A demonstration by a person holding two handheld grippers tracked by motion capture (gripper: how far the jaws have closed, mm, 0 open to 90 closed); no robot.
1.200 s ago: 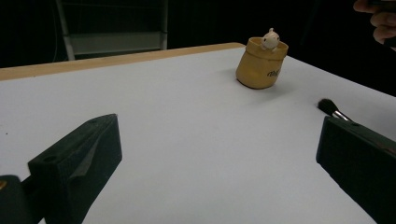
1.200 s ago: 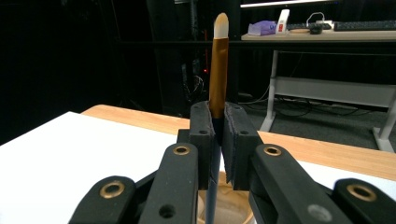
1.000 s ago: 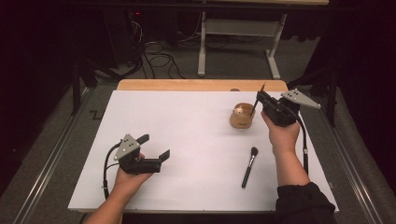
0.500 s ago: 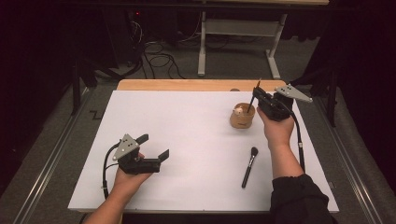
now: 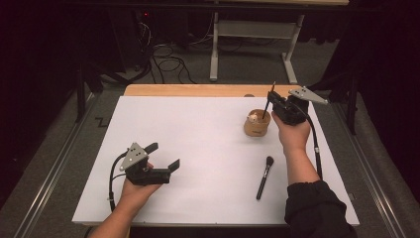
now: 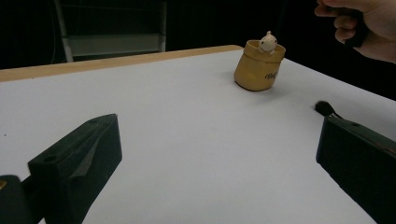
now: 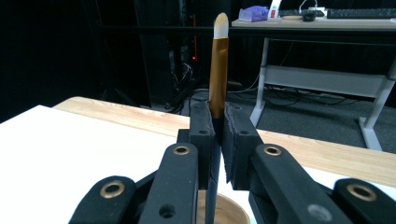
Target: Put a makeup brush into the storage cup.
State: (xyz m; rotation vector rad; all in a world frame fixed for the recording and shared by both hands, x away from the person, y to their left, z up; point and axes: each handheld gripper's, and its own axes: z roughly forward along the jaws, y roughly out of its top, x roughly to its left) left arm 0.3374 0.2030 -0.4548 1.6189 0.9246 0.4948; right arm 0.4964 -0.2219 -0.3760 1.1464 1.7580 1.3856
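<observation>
My right gripper (image 5: 274, 101) is shut on a thin brush (image 5: 270, 96) and holds it nearly upright at the table's far right. In the right gripper view the brush (image 7: 217, 70) rises between the pads with a gold ferrule and a pale tip on top. Its dark lower end points down into a tan wooden cup (image 5: 257, 127), whose rim (image 7: 233, 210) sits just under the jaws. A small cream object (image 6: 267, 42) peeks out of the cup (image 6: 259, 70). My left gripper (image 5: 164, 154) rests near the front left, open, with nothing between its jaws (image 6: 219, 154).
A second, black makeup brush (image 5: 263, 177) lies on the white table sheet (image 5: 188, 129) in front of the cup, its bristle end (image 6: 322, 107) towards the cup. A wooden strip (image 5: 198, 90) edges the far side. Beyond stand a desk frame and floor cables.
The right hand has drifted a little left with the brush, bringing its lower end over the cup. The left hand and the lying brush have not moved.
</observation>
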